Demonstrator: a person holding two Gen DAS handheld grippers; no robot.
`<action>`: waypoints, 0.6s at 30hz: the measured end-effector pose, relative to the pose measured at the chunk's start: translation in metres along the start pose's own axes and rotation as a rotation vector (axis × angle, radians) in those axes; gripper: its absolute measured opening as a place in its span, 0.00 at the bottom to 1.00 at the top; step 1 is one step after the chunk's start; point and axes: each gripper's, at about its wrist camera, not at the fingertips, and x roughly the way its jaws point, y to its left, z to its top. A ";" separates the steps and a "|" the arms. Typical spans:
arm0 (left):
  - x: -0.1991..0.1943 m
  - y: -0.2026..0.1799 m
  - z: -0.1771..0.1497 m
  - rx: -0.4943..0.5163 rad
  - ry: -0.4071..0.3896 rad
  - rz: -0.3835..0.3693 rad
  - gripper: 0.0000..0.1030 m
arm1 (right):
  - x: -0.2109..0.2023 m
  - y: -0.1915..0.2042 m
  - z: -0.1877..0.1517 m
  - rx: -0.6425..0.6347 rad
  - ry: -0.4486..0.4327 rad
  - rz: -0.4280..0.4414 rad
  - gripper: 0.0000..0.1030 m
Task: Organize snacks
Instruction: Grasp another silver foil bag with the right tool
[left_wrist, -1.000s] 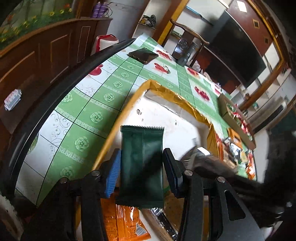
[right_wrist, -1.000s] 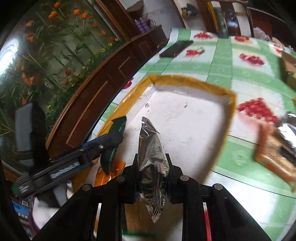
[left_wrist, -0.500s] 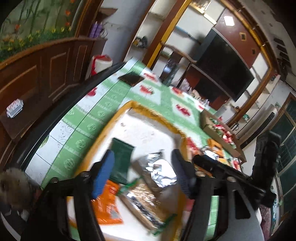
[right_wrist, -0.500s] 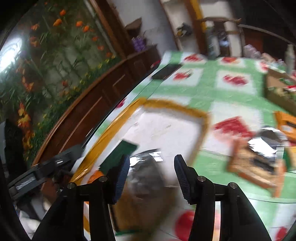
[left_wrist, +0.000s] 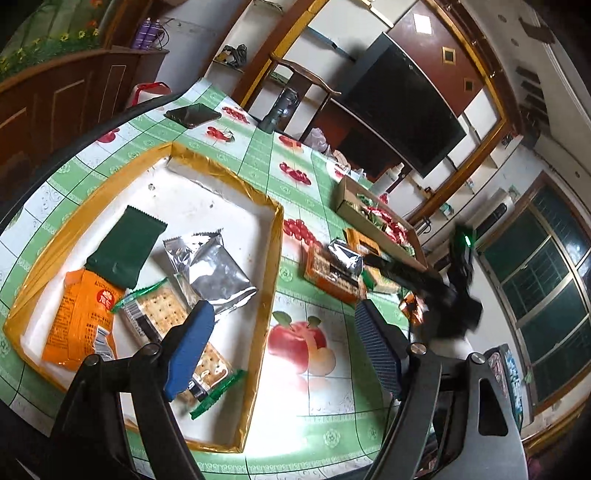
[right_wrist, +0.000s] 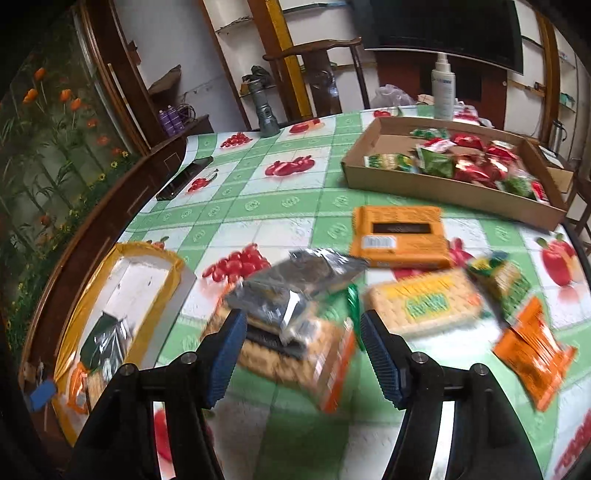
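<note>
Snacks have just gone into the yellow-rimmed tray (left_wrist: 275, 236): the green packet (left_wrist: 123, 251) and silver packet (left_wrist: 214, 273) we held a second ago now lie inside it. Both our grippers, left (left_wrist: 282, 349) and right (right_wrist: 303, 356), hang with jaws released; right hovers beyond the tray over the cracker pack (right_wrist: 295, 354) on the tabletop (right_wrist: 295, 192)

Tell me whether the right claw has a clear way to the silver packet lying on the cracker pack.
Probably yes: the right claw is open, and the silver packet lies uncovered atop the cracker pack, just ahead.
</note>
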 end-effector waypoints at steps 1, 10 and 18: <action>0.000 -0.001 0.000 0.002 0.003 0.002 0.76 | 0.008 0.003 0.008 0.010 0.004 0.001 0.65; 0.005 0.000 -0.004 0.000 0.020 -0.005 0.76 | 0.069 0.011 0.039 0.139 0.155 -0.182 0.74; 0.006 0.003 -0.008 -0.003 0.034 -0.012 0.76 | 0.078 0.011 0.031 0.158 0.159 -0.081 0.57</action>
